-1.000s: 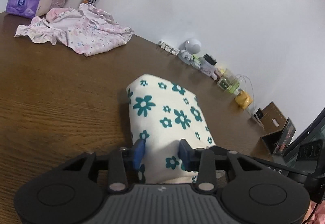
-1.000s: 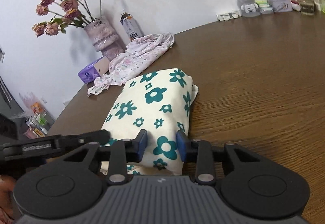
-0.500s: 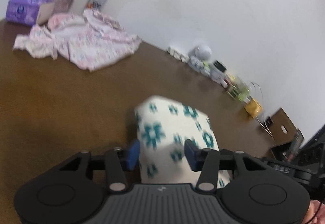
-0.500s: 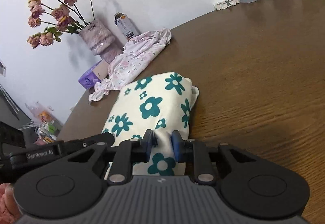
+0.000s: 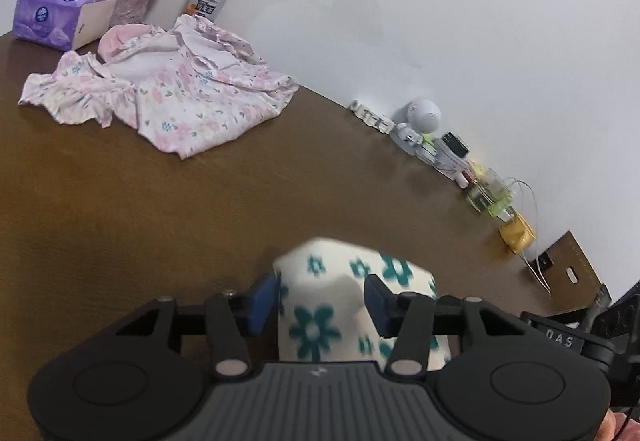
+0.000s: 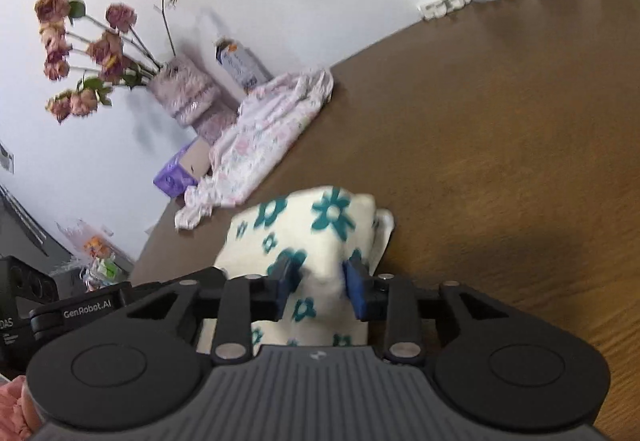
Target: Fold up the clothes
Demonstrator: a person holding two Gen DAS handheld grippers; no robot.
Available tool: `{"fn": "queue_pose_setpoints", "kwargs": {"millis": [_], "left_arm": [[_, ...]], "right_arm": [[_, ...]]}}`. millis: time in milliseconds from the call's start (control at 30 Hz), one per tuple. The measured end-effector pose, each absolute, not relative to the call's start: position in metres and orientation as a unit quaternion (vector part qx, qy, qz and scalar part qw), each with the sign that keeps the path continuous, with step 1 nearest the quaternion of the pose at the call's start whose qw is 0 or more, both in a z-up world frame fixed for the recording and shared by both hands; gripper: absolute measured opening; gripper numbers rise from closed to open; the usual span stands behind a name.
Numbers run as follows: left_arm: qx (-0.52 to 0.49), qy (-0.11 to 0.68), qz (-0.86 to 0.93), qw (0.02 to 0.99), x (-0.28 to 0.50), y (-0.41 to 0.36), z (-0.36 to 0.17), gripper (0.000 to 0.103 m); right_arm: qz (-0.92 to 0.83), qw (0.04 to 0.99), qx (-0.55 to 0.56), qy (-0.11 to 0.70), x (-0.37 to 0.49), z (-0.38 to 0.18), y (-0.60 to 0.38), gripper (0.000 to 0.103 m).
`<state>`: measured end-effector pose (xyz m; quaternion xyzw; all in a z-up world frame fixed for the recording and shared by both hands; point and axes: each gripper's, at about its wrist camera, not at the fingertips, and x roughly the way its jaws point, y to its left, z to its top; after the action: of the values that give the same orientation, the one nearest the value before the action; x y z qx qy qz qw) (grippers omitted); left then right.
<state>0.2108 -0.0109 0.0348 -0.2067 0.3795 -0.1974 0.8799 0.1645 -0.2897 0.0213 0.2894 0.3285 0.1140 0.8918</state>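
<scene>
Both grippers: each straddles the near end of the folded floral cloth (image 5: 344, 297).
Left gripper (image 5: 320, 301): its pads flank the bundle; pressing or merely alongside, I cannot tell.
Right gripper (image 6: 318, 283): jaws have just been opening, cloth bunched between the pads, apparently pinched.
Purpose: likely carrying or squaring the finished fold.
Cloth: on the brown worktop (image 6: 500, 145), mid-surface.
Beyond: pink floral garment (image 5: 168, 93) lies crumpled, unfolded, beside the purple tissue box (image 5: 56, 17).

"GenRobot.AI" on left claw (image 6: 86, 311), "DAS" on right claw (image 5: 560, 341)
</scene>
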Motion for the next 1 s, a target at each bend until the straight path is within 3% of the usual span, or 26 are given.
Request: {"fn": "queue_pose_setpoints", "kwargs": {"millis": [67, 100, 133, 200, 267, 333, 400, 467, 500, 600, 633, 733, 900, 1000], "left_arm": [[-0.213, 0.395, -0.189, 0.873, 0.222, -0.015, 0.029, 0.045], [-0.216, 0.397, -0.193, 0.871, 0.222, -0.016, 0.027, 0.034], [-0.219, 0.398, -0.197, 0.869, 0.222, -0.018, 0.025, 0.033], [-0.226, 0.398, -0.199, 0.867, 0.221, -0.017, 0.025, 0.033], [-0.244, 0.398, -0.192, 0.864, 0.222, -0.011, 0.027, 0.035], [-0.245, 0.386, -0.176, 0.872, 0.226, -0.008, 0.032, 0.047], [-0.247, 0.389, -0.168, 0.871, 0.231, -0.009, 0.032, 0.048], [-0.25, 0.4, -0.172, 0.865, 0.236, -0.015, 0.027, 0.039], [-0.252, 0.406, -0.174, 0.861, 0.238, -0.018, 0.024, 0.025], [-0.267, 0.407, -0.169, 0.857, 0.238, -0.016, 0.022, 0.026], [-0.274, 0.405, -0.166, 0.857, 0.237, -0.013, 0.022, 0.029], [-0.288, 0.391, -0.152, 0.861, 0.227, 0.0, 0.028, 0.044], [-0.291, 0.397, -0.156, 0.856, 0.209, 0.011, 0.03, 0.05], [-0.284, 0.403, -0.171, 0.853, 0.204, 0.005, 0.027, 0.043]], "right_arm": [[0.101, 0.894, 0.295, 0.323, 0.172, 0.024, -0.297, 0.034], [0.096, 0.893, 0.299, 0.322, 0.177, 0.025, -0.301, 0.034], [0.096, 0.891, 0.302, 0.324, 0.184, 0.024, -0.303, 0.034], [0.099, 0.883, 0.31, 0.336, 0.196, 0.018, -0.301, 0.033], [0.108, 0.876, 0.316, 0.349, 0.204, 0.012, -0.296, 0.025], [0.113, 0.877, 0.311, 0.348, 0.203, 0.013, -0.295, 0.025], [0.12, 0.877, 0.316, 0.342, 0.203, 0.017, -0.299, 0.026], [0.114, 0.877, 0.322, 0.338, 0.206, 0.018, -0.305, 0.028], [0.112, 0.875, 0.326, 0.34, 0.209, 0.018, -0.307, 0.028], [0.117, 0.868, 0.329, 0.353, 0.219, 0.013, -0.3, 0.024], [0.119, 0.867, 0.327, 0.357, 0.222, 0.012, -0.296, 0.017], [0.12, 0.87, 0.319, 0.358, 0.222, 0.013, -0.292, 0.017], [0.116, 0.876, 0.321, 0.34, 0.198, 0.025, -0.306, 0.03], [0.117, 0.875, 0.32, 0.343, 0.182, 0.026, -0.307, 0.037]]}}
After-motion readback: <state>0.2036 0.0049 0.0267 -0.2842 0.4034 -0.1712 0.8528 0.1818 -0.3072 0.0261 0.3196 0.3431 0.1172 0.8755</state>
